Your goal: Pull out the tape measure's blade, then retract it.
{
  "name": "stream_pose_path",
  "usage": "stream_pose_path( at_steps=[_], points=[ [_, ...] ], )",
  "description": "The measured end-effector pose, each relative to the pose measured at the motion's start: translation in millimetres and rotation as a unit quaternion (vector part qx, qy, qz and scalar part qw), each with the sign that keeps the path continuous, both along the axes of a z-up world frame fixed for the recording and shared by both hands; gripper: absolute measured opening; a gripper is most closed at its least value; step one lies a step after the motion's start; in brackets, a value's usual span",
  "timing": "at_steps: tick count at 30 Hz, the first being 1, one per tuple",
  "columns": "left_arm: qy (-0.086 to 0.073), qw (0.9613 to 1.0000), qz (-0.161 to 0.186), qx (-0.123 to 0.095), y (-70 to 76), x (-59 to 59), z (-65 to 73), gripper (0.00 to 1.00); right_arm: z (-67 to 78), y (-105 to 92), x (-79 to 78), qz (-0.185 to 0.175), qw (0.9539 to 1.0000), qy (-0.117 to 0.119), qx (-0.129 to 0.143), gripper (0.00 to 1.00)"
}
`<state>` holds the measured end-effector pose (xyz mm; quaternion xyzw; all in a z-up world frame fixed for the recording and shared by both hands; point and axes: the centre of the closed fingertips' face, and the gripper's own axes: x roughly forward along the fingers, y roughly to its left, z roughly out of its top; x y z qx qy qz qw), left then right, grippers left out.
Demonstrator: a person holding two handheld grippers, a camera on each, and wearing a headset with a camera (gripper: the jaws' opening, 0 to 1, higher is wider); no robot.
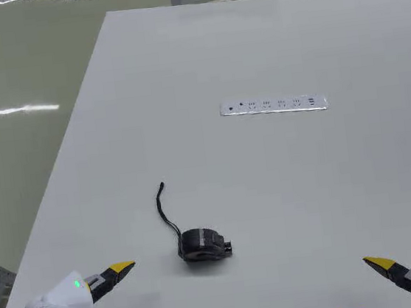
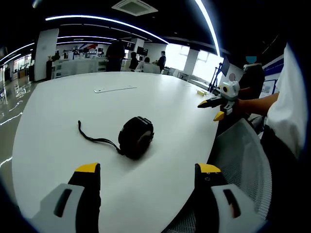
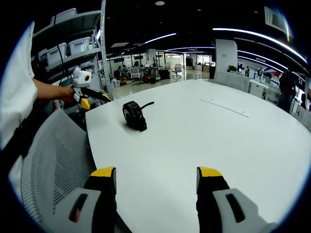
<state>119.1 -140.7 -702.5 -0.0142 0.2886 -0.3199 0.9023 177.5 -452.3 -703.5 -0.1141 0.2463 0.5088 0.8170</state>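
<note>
A small black tape measure [image 1: 203, 245] lies on the white table, its black wrist cord [image 1: 165, 209] trailing away from it toward the back. Its blade is wound in. My left gripper [image 1: 146, 294] is at the near left edge, open, a short way left of the tape measure [image 2: 136, 137] with nothing between its jaws. My right gripper [image 1: 368, 288] is at the near right edge, open and empty, farther from the tape measure [image 3: 134, 115]. Each gripper appears in the other's view: the right gripper [image 2: 214, 108] and the left gripper [image 3: 92, 98].
A white power strip [image 1: 273, 106] lies flat near the middle of the table [image 1: 283, 182], behind the tape measure. A grey mesh chair [image 3: 58, 160] stands at the near edge. The table's left edge drops to a glossy floor [image 1: 15, 109]. People stand in the background far off.
</note>
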Motion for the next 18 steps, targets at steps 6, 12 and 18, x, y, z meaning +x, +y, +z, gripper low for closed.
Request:
stream_pose_path(
  at_steps=[6,12,18],
  points=[
    [0.001,1.0,0.0,0.001,-0.6,-0.2,0.2,0.78,0.3,1.4,0.2,0.002,1.0,-0.001,0.001,0.67],
    [0.0,1.0,0.001,0.001,-0.1,1.2,0.5,0.77,0.0,3.3,0.7,0.006,1.0,-0.001,0.0,0.67],
    [0.002,1.0,0.001,0.0,-2.3,2.9,-3.2,0.77,-2.4,5.3,2.0,0.01,1.0,-0.001,0.0,0.67]
  ],
)
